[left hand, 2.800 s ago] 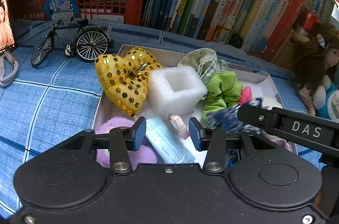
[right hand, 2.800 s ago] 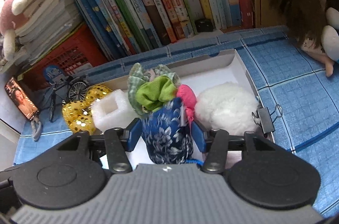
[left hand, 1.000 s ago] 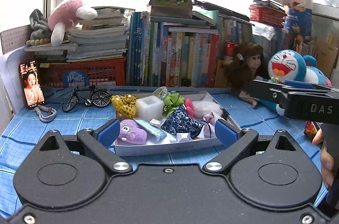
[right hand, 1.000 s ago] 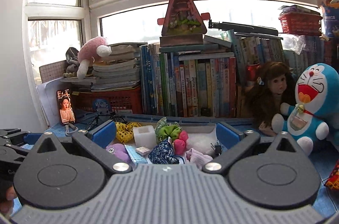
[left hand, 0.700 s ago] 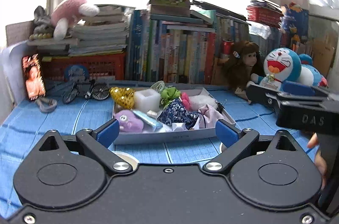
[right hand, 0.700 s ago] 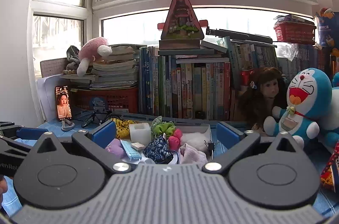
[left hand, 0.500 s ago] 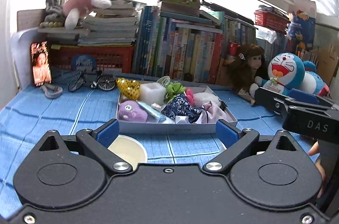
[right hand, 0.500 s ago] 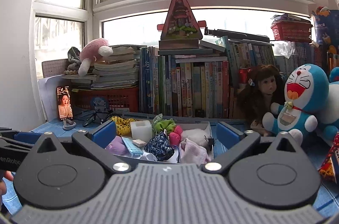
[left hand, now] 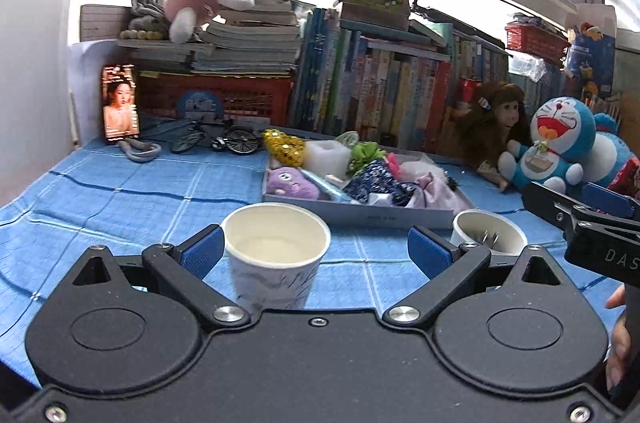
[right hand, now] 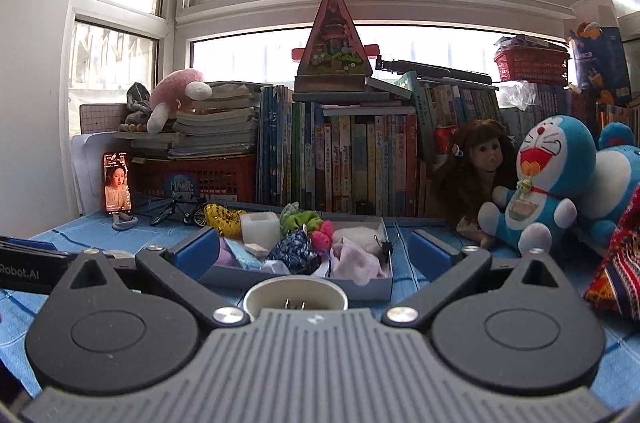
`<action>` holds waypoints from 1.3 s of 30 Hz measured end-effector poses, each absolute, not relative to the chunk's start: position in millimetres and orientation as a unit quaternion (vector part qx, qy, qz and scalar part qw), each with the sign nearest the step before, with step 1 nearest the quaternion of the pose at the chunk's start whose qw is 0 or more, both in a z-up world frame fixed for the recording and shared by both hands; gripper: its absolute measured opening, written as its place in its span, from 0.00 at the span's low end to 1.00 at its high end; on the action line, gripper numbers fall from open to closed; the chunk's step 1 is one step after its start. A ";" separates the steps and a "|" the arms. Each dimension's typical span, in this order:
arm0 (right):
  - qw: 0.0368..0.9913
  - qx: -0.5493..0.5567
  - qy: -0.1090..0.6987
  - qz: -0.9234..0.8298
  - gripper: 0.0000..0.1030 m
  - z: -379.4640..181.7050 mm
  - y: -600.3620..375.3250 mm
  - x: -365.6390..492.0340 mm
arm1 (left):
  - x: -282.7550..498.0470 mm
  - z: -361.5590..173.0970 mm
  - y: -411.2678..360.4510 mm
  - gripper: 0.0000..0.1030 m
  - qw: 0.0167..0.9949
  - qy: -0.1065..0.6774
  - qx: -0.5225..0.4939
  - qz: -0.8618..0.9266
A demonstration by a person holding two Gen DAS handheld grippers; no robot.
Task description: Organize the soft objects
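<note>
Now the bench [left hand: 120,191], with its blue checked cloth, fills more of both views than it did a moment ago, because both tools have pulled back and come down low. Behind it stand the row of books [right hand: 352,159] and the blue cat plush [right hand: 540,175] next to the doll [right hand: 476,159], just as before.

The grey tray [left hand: 360,217] sits in the middle of the bench, well in front of both tools. It is full of soft things: a purple plush [left hand: 290,183], a white foam block [left hand: 330,157], a green scrunchie [left hand: 366,153], a blue flowered pouch [left hand: 370,179] and a pale pink cloth [left hand: 434,189]. A few seconds ago the blue pouch was between the right tool's fingers; it now lies in the tray.

Two paper cups have come into view near the tools. The bigger cup [left hand: 276,255] stands between the left tool's fingers, close to the left one, but nothing is squeezing it. The smaller cup [left hand: 488,229] stands right in front of the right tool, and it may have small metal clips inside, though that is hard to see.

The left hand-held gripper [left hand: 316,249] is spread wide and has hold of nothing. The right hand-held gripper [right hand: 312,249] is spread wide too, and it is empty.
</note>
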State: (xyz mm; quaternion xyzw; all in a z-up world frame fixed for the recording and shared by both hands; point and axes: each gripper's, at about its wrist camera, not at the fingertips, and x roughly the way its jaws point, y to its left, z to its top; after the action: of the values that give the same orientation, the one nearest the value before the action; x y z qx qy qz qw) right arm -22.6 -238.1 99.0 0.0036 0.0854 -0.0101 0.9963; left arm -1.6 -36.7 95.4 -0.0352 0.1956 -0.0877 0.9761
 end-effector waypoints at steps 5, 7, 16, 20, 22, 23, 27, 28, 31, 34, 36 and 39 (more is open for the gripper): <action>0.995 0.009 0.097 -0.018 1.00 82.6 -235.0 -31.9 | -19.4 79.7 -33.6 0.96 0.978 0.193 -0.020 -0.074; 0.994 0.006 0.103 -0.024 1.00 76.5 -233.7 -33.5 | -23.8 73.9 -32.8 0.96 0.979 0.194 -0.017 -0.068; 0.990 0.002 0.137 -0.042 1.00 49.3 -226.9 -36.4 | -23.3 46.2 -24.8 0.96 0.974 0.224 -0.028 -0.034; 0.987 0.007 0.152 -0.043 1.00 39.9 -225.1 -36.0 | -20.4 34.9 -23.2 0.96 0.970 0.239 -0.031 -0.026; 0.987 0.008 0.157 -0.045 1.00 36.2 -224.2 -35.1 | -19.9 30.2 -23.5 0.96 0.970 0.242 -0.026 -0.020; 0.986 0.007 0.160 -0.045 1.00 34.8 -223.9 -34.2 | -19.3 28.2 -23.8 0.96 0.970 0.243 -0.023 -0.018; 0.984 0.003 0.172 -0.042 1.00 28.6 -219.7 -32.5 | -16.1 22.4 -24.3 0.96 0.968 0.250 -0.020 -0.014; 0.984 0.001 0.174 -0.042 1.00 26.8 -218.3 -32.5 | -15.1 21.1 -24.6 0.96 0.967 0.252 -0.019 -0.013; 0.982 -0.005 0.183 -0.040 1.00 22.3 -214.8 -31.1 | -13.1 17.1 -25.4 0.96 0.966 0.257 -0.013 -0.011; 0.981 -0.010 0.190 -0.039 1.00 20.2 -213.3 -27.5 | -10.9 14.3 -25.6 0.96 0.966 0.259 -0.006 -0.008; 0.980 -0.012 0.193 -0.040 1.00 19.5 -212.5 -25.5 | -9.4 12.4 -25.4 0.96 0.966 0.260 -0.001 -0.006; 0.979 -0.011 0.197 -0.042 1.00 17.4 -211.7 -23.3 | -6.9 9.6 -24.8 0.96 0.964 0.264 0.000 -0.004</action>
State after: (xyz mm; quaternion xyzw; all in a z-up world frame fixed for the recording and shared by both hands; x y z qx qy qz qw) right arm -23.3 -211.7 17.4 -0.0114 0.1969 -0.0420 0.9795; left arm -6.9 -24.8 9.6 0.0001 0.2641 -0.0044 0.9645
